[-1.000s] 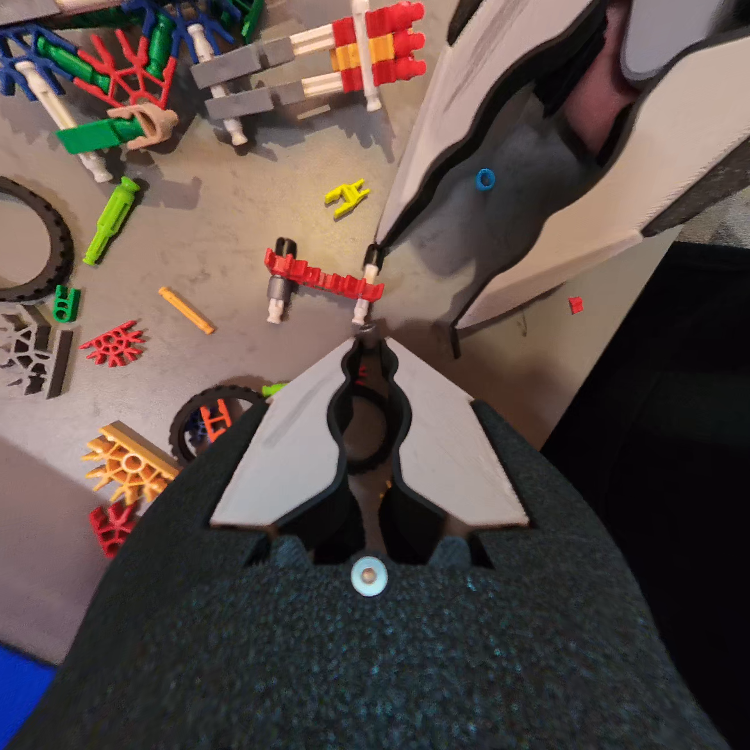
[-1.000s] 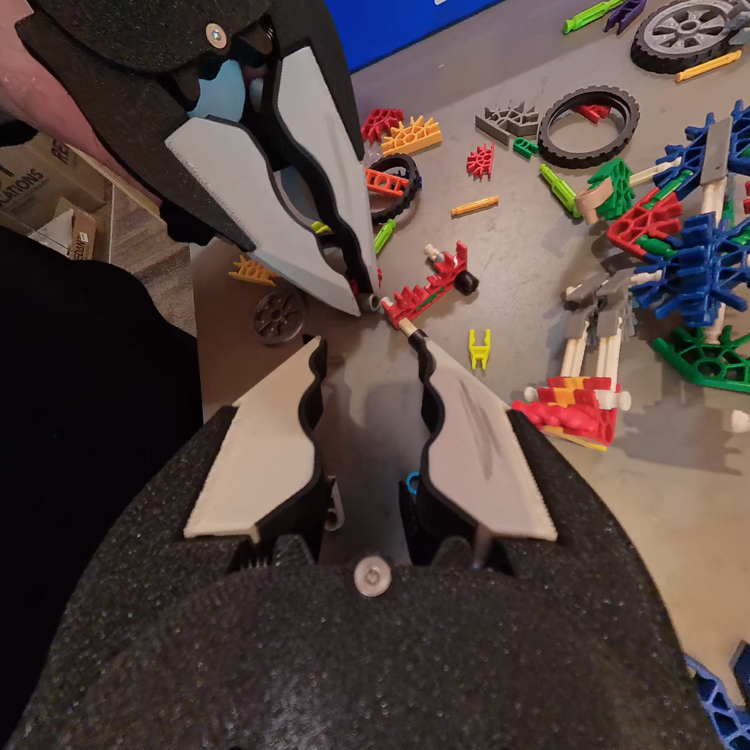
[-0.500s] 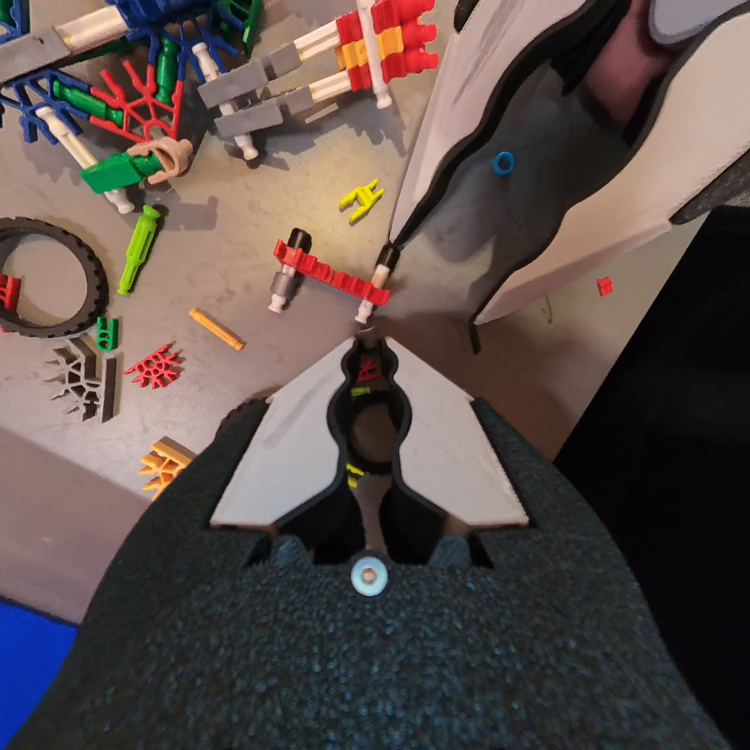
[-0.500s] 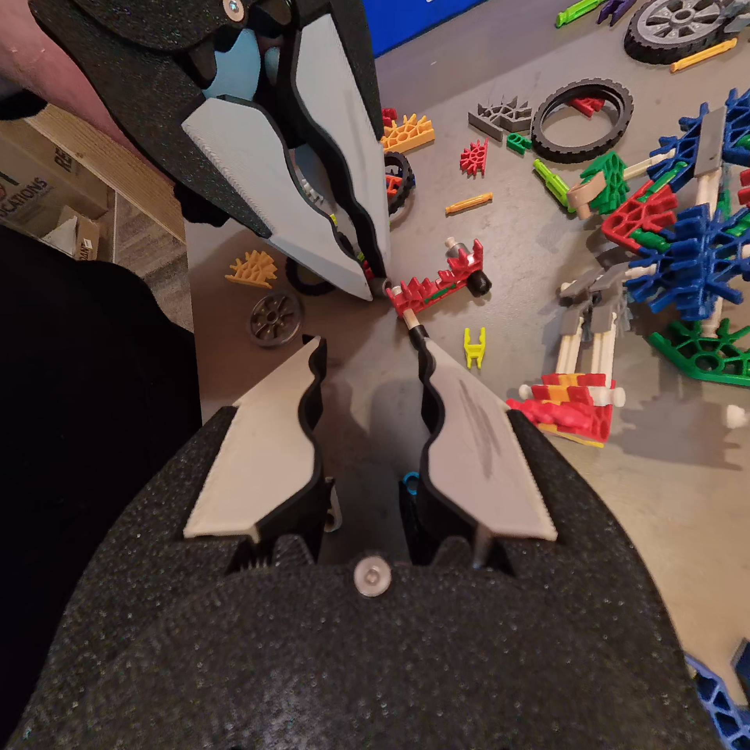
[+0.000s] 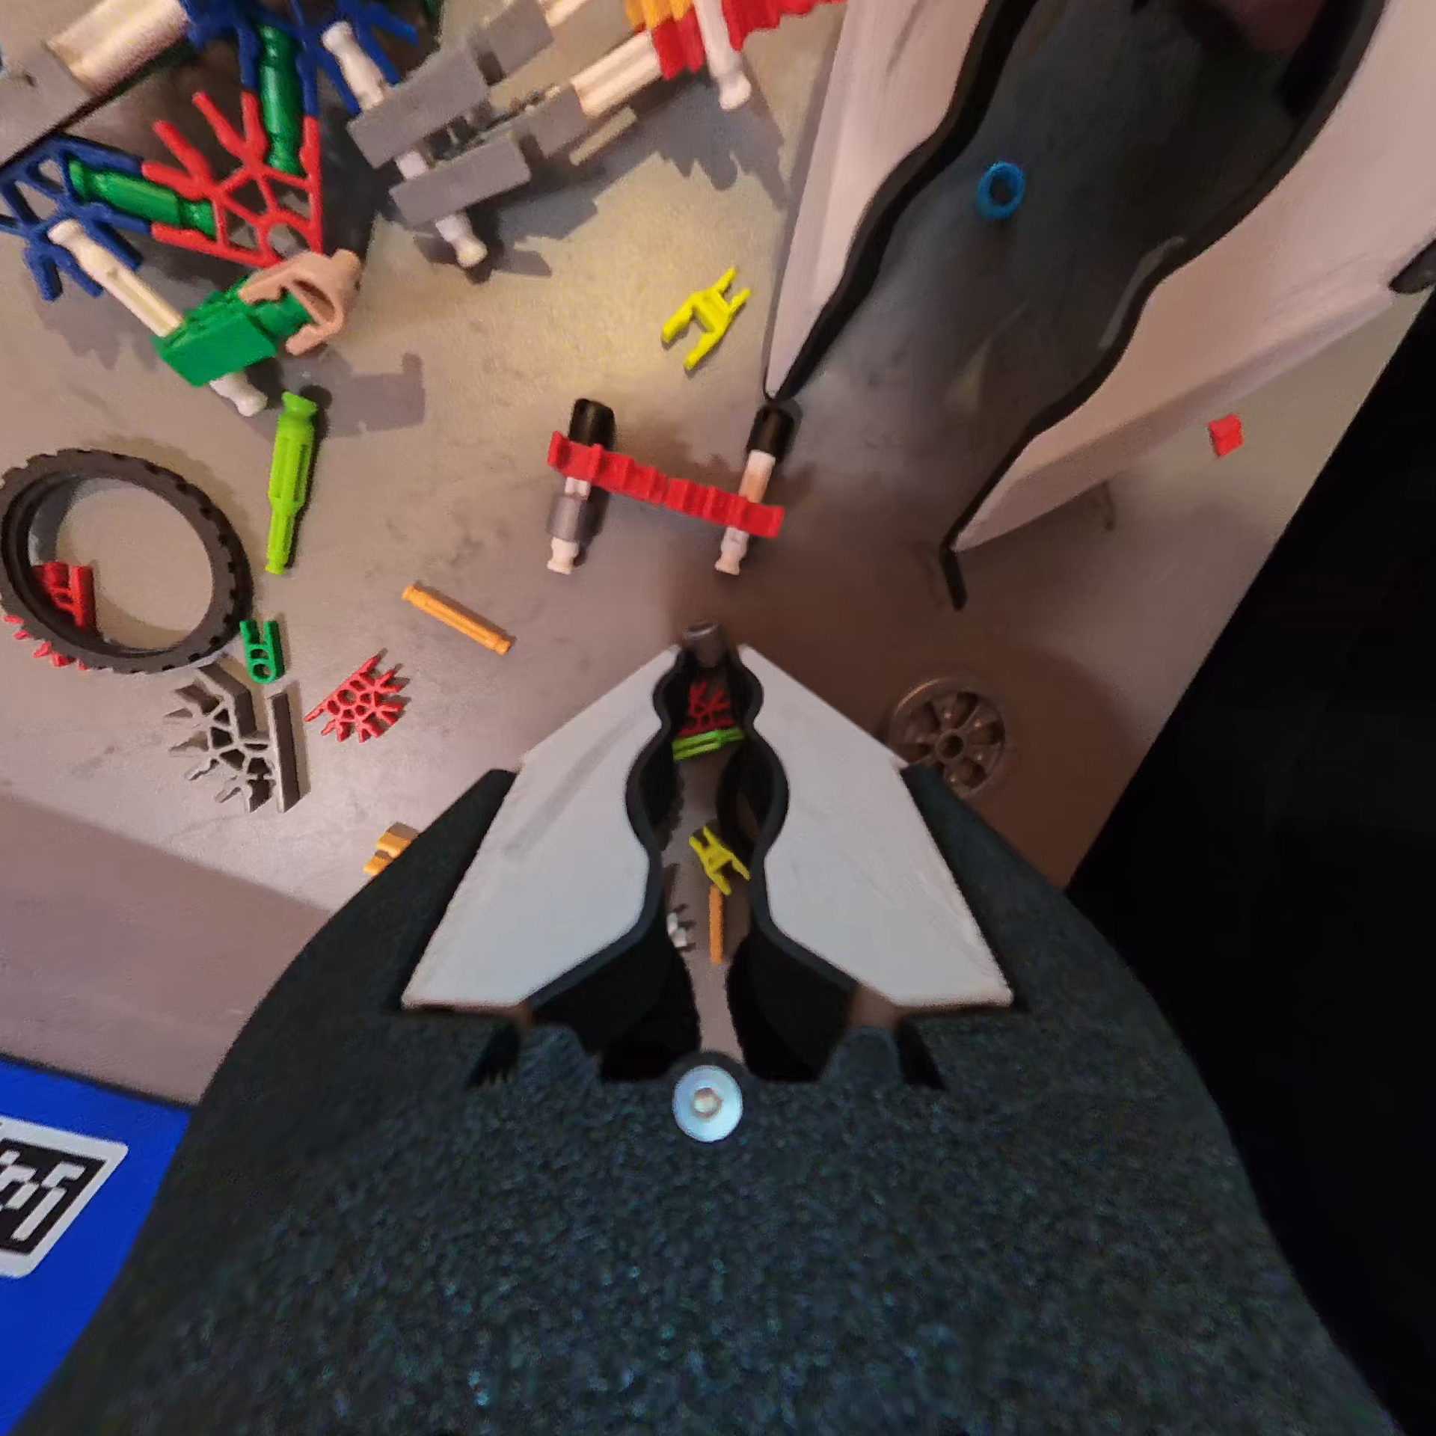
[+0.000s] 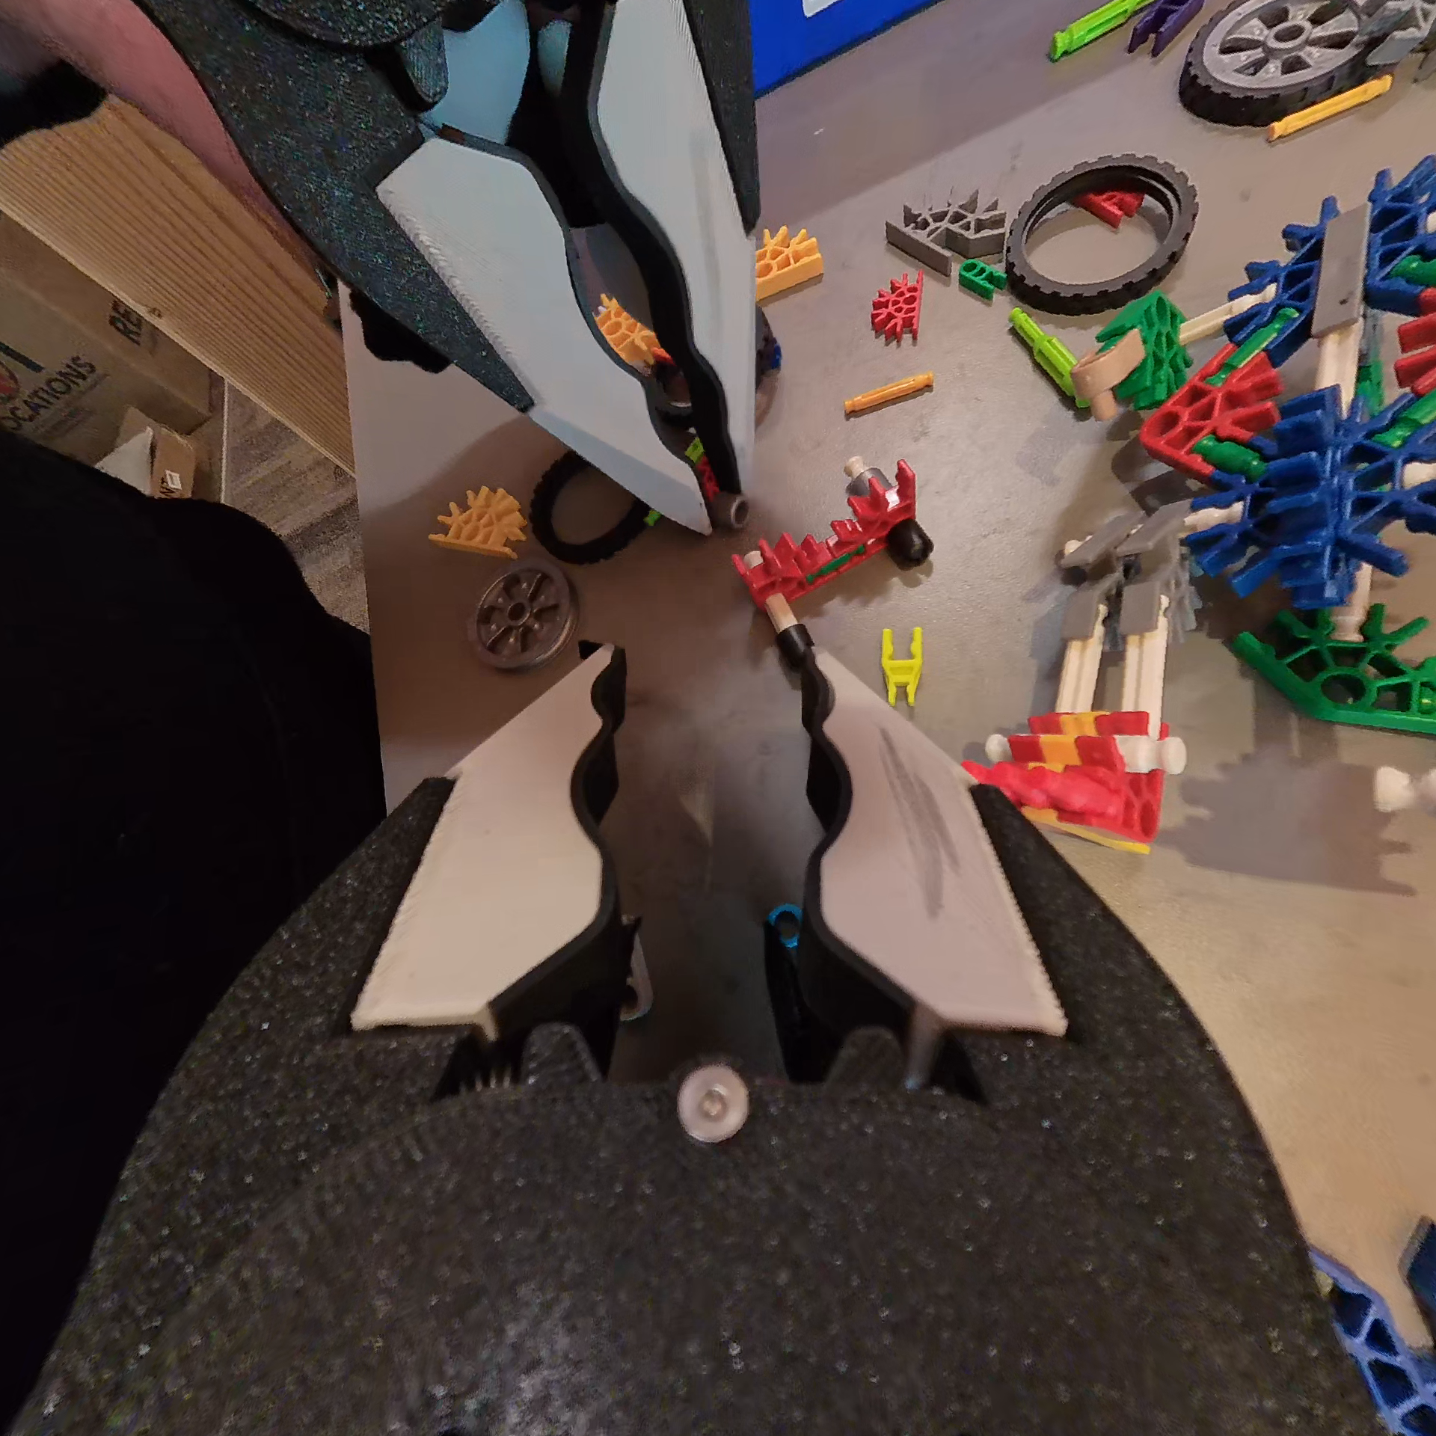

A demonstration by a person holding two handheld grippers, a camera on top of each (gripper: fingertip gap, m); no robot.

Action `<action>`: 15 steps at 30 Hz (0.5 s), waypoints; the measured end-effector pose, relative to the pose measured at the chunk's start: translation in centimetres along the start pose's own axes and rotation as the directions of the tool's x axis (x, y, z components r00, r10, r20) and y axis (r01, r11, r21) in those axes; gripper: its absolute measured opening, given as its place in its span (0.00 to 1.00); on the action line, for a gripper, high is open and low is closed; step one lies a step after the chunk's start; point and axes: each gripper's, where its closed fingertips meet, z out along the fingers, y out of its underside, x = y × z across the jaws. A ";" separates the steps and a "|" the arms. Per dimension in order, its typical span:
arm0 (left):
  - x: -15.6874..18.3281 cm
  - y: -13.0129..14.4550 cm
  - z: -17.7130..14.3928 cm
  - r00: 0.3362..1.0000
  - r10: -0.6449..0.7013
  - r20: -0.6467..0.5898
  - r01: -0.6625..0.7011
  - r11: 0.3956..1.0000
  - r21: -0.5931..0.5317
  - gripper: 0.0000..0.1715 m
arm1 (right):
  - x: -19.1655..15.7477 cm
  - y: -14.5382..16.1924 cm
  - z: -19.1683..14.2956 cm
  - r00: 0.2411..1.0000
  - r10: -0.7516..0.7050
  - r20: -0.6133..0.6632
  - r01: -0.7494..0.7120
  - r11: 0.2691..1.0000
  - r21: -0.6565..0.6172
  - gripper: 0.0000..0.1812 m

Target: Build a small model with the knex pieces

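My left gripper is shut on a small grey sleeve that sticks out of its tips. It hovers just short of a red toothed connector piece lying on the grey table. Two white rods with black caps cross that piece. My right gripper is open and empty. Its right fingertip touches the black cap of the nearer rod. In the right wrist view the left gripper comes in from the top, with the grey sleeve a short gap from the red piece.
Loose parts lie around: a yellow clip, an orange rod, a black tyre, a grey wheel hub and a red-yellow block. A large blue, red and green structure stands right. The table edge runs left.
My left gripper has drawn back from the red piece, so the gap between the grey sleeve and the white rod end has widened. The right gripper stays open against the black cap.
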 end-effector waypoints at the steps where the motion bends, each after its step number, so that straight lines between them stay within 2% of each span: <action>1: 0.3 0.0 0.0 1.000 0.008 -0.019 -0.008 1.000 -0.003 0.04 | 0.0 0.0 0.0 1.000 0.001 0.001 -0.001 1.000 0.001 0.25; 15: 0.5 -1.2 0.4 0.993 0.116 -0.034 -0.118 0.992 -0.036 0.05 | -0.2 0.0 0.0 1.000 0.000 0.019 0.000 1.000 -0.001 0.25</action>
